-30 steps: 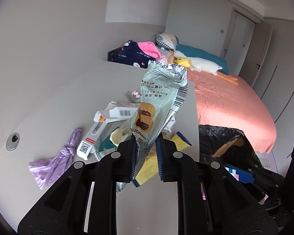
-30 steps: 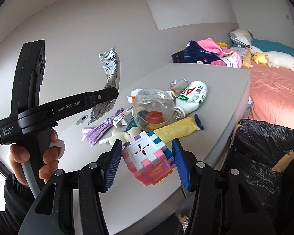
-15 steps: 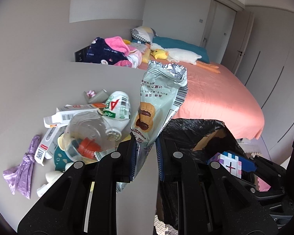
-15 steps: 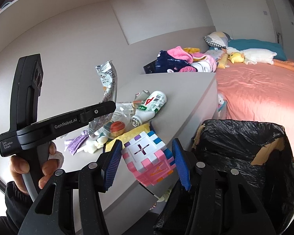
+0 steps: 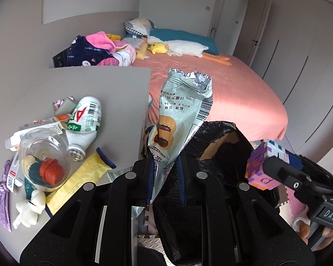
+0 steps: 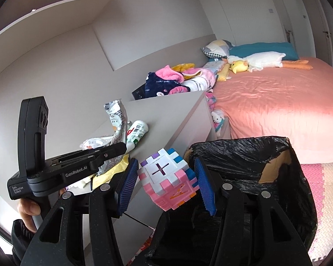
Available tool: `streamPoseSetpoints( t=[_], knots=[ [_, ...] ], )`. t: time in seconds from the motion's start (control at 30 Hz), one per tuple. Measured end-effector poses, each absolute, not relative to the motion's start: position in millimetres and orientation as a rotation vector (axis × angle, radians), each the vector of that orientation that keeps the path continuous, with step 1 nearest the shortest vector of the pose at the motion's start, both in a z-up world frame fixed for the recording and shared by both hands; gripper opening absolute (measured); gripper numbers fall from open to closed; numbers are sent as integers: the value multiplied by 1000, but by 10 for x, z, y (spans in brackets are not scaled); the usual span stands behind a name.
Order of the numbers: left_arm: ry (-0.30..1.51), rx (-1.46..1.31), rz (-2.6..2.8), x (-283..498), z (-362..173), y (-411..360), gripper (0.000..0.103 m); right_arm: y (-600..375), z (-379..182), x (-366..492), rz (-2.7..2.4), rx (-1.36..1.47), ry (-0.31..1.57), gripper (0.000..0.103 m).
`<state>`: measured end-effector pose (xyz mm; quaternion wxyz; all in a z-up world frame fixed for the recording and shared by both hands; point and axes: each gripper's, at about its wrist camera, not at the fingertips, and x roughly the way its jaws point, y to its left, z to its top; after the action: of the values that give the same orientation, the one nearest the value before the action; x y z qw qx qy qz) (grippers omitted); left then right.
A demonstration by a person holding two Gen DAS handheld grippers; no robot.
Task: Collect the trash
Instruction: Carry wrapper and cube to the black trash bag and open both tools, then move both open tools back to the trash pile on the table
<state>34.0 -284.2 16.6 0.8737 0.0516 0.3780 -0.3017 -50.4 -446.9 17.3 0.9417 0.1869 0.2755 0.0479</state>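
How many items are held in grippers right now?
2. The snack wrapper is pinched upright in the left gripper; the puzzle cube sits between the fingers of the right gripper. Both hang over or beside the black-lined trash bin.

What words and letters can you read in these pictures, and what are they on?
"GenRobot.AI": side of the left claw.
"Data Acquisition System": same claw's base, tiny.
"DAS": right claw's body.
"AD": white bottle.
"A": pink face of the puzzle cube, orange outline.
Snack wrapper: Chinese print and barcode, too small to read.
Small white box: QR code, text blurred.
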Motion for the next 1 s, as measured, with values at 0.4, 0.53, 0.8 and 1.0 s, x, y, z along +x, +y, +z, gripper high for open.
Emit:
streamPoseSetpoints(
  t=[0.4, 0.53, 0.8, 1.0],
  knots=[
    [856, 213, -818, 179, -141, -3216, 97, -4901, 194, -627, -58, 469, 486, 90],
    [850, 208, -797, 195, -141, -3113, 97, -4882, 174, -605, -49, 472, 494, 90],
    [811, 214, -722, 231, -100, -2828, 97, -4622, 144, -468, -9, 439, 527, 90],
    [796, 190, -650, 315, -89, -2540, 97, -4386, 120, -367, 29, 413, 551, 90]
  ],
)
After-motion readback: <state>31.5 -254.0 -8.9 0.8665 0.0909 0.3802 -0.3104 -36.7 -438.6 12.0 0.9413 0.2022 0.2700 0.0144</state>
